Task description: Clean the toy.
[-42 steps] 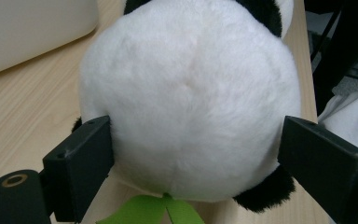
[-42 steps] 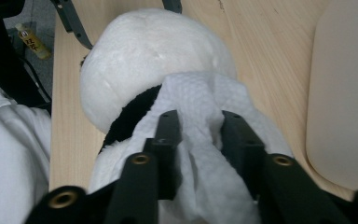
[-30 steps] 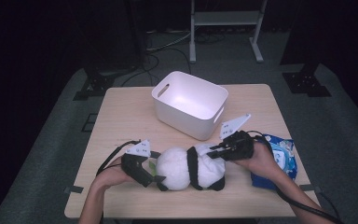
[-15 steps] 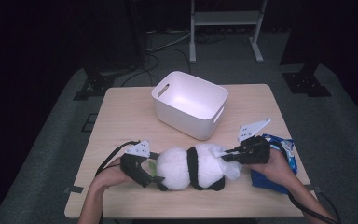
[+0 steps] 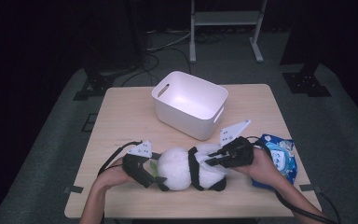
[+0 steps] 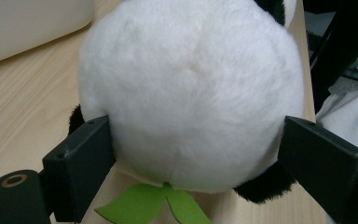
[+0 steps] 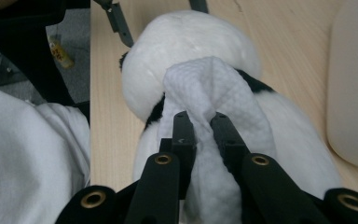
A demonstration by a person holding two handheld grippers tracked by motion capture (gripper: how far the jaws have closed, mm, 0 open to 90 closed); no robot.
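Plush panda (image 5: 186,168) is lying at the table's (image 5: 121,121) near edge, its white head clamped between the wide-set jaws of the left gripper (image 5: 151,176). A white wipe (image 7: 205,88) is pinched on its body by the right gripper (image 5: 213,161). Beyond stands a white bin (image 5: 190,103).

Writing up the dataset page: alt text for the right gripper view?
The right gripper pinches a white wipe against a plush panda lying on the wooden table. A white bin stands at the right edge.
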